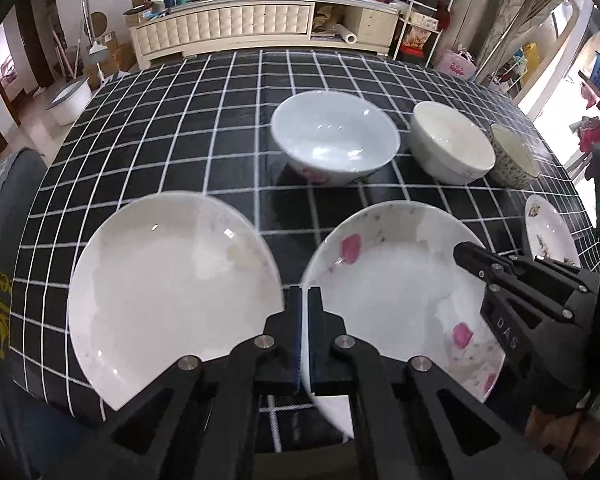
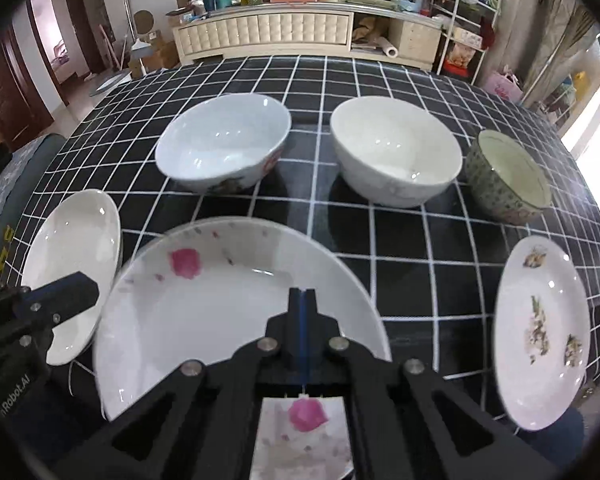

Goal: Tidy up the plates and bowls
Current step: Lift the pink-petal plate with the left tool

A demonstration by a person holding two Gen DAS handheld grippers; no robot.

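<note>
The right gripper (image 2: 302, 304) pinches the near rim of the white pink-petalled ceramic plate (image 2: 220, 300) at six o'clock. The left gripper (image 1: 305, 300) pinches its left rim. Likely next: stacking it on the plain white plate (image 1: 172, 288) at nine o'clock.

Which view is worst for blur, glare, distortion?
Left wrist: pink-petal plate and near bowl smeared by motion blur; window blown out. Right wrist: sharper, though the same plate is soft; the checked tablecloth grid bows heavily in both.
</note>
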